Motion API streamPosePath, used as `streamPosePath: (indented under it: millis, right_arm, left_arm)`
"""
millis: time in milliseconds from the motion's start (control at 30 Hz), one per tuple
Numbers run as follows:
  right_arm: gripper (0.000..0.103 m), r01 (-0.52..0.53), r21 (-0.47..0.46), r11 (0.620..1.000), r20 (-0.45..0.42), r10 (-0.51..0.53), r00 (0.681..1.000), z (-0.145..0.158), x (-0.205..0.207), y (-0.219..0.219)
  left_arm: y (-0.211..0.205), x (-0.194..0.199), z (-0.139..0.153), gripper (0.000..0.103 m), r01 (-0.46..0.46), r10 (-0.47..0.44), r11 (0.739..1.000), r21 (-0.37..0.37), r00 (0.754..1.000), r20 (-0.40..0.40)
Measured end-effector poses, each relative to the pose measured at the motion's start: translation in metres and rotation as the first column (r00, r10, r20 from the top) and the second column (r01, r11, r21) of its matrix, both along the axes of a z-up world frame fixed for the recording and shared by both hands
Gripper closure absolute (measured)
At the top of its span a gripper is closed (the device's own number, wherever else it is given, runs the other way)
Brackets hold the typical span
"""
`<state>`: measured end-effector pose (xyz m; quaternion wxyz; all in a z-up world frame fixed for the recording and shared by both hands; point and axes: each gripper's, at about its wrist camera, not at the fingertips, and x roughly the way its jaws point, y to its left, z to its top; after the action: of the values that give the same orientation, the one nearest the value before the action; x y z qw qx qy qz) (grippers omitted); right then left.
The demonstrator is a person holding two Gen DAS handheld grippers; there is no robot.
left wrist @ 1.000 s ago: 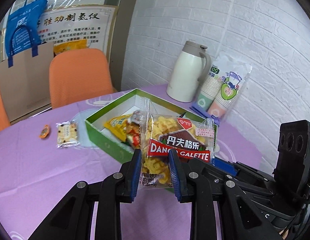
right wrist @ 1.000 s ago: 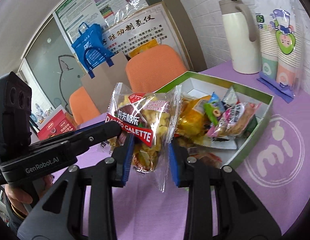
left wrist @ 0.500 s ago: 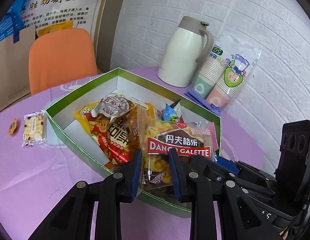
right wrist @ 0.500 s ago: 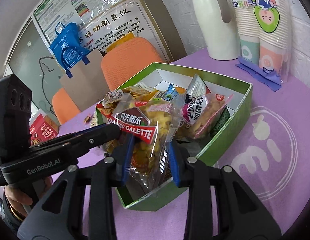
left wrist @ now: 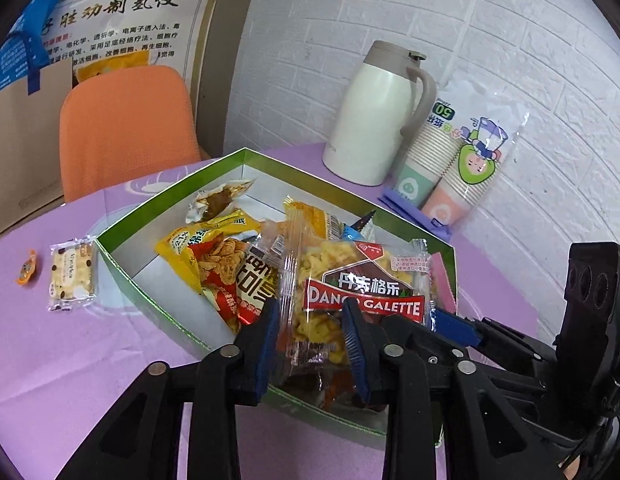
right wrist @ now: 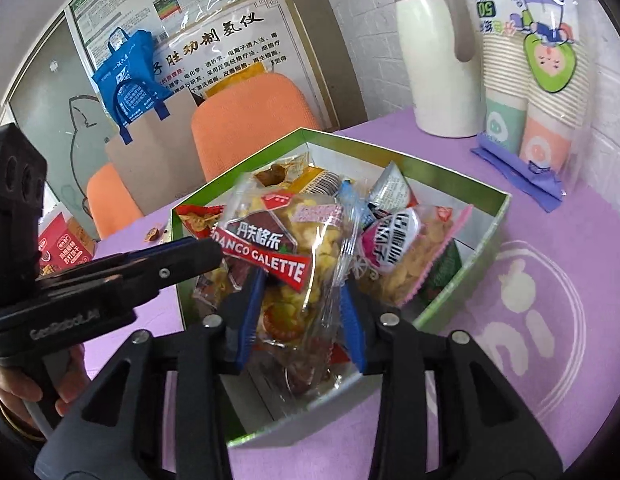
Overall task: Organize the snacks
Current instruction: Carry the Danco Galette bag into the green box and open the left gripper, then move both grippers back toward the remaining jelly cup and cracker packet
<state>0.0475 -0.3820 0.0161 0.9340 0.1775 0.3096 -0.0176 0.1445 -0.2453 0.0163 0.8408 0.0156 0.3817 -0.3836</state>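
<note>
The green box [left wrist: 122,264] sits on the purple worktop [left wrist: 90,356] and serves as the landmark. The snack bag [left wrist: 362,288] marked "Danco Galette" hangs over the near part of the box, above the other snack packets [left wrist: 226,264] inside it. The left hand-held gripper [left wrist: 312,344] has its blue pads closed against the bag's lower edge. The right hand-held gripper [right wrist: 300,316] also has the bag between its fingers, but the pads stand a little apart from the wrapper, so whether it clamps cannot be told. Left of the box lie a small cracker packet [left wrist: 72,272] and an orange sweet [left wrist: 27,271]. Behind the box stand a white jug [left wrist: 378,116] and a pack of paper cups [left wrist: 466,152].
</note>
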Motion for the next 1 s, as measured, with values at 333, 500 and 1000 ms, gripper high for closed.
streamPosePath:
  millis: [333, 500, 1000]
  right_arm:
    - [0.006, 0.024, -0.145, 0.989, 0.076, -0.013, 0.997, 0.012, -0.038, 0.027]
    - [0.002, 0.009, -0.147, 0.989, 0.08, 0.003, 0.997, 0.016, -0.043, 0.037]
    - [0.002, -0.144, -0.203, 0.969, 0.038, 0.155, 0.987, 0.028, -0.011, 0.106]
  left_arm:
    - [0.041, -0.044, 0.025, 0.0, -0.163, 0.166, 0.986, -0.03, 0.971, 0.173]
    - [0.065, -0.054, 0.027, 0.0, -0.212, 0.217, 0.976, -0.045, 0.959, 0.181]
    - [0.147, -0.037, 0.006, 0.0, -0.38, 0.379, 0.925, -0.016, 0.917, 0.124]
